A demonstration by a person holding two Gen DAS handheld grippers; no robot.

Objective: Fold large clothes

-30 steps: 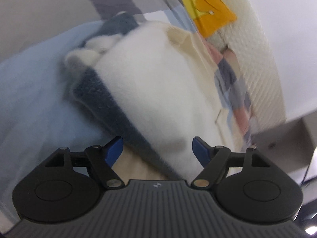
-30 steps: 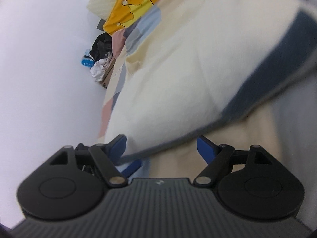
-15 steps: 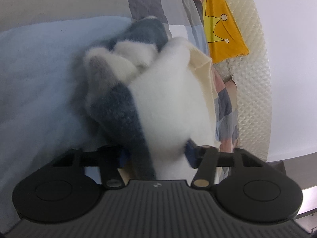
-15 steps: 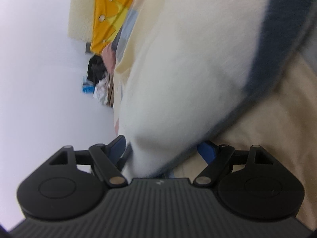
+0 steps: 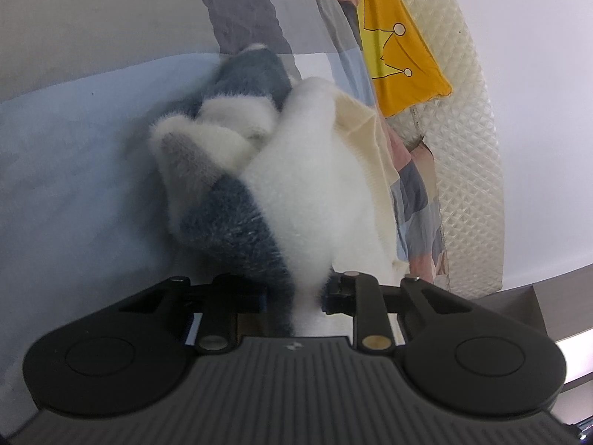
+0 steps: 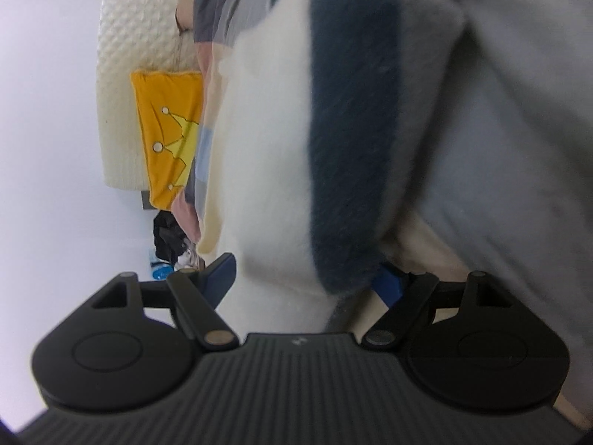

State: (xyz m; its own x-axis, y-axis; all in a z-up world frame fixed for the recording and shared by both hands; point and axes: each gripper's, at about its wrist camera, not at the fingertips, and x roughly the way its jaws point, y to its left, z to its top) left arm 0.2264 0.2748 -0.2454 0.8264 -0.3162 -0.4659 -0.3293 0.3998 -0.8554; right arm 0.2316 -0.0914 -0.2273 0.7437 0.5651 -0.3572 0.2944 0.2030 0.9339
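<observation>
A fluffy white and dark-blue garment lies bunched on the bed. In the left wrist view its near end runs into my left gripper. The jaws are closing and the pads pinch the fabric where white meets blue. In the right wrist view the same garment fills the middle, with a dark-blue band beside the white. Its lower edge hangs between the fingers of my right gripper, which stands open and wide. The blue right fingertip is partly covered by the fabric.
A light-blue sheet and a grey patchwork cover lie under the garment. A yellow crown pillow leans on a cream quilted headboard. A pile of dark clothes sits by the white wall.
My left gripper went from wide open to pinched on the garment's end, which has bunched up. The right gripper rolled and moved in until the garment's edge lies between its fingers.
</observation>
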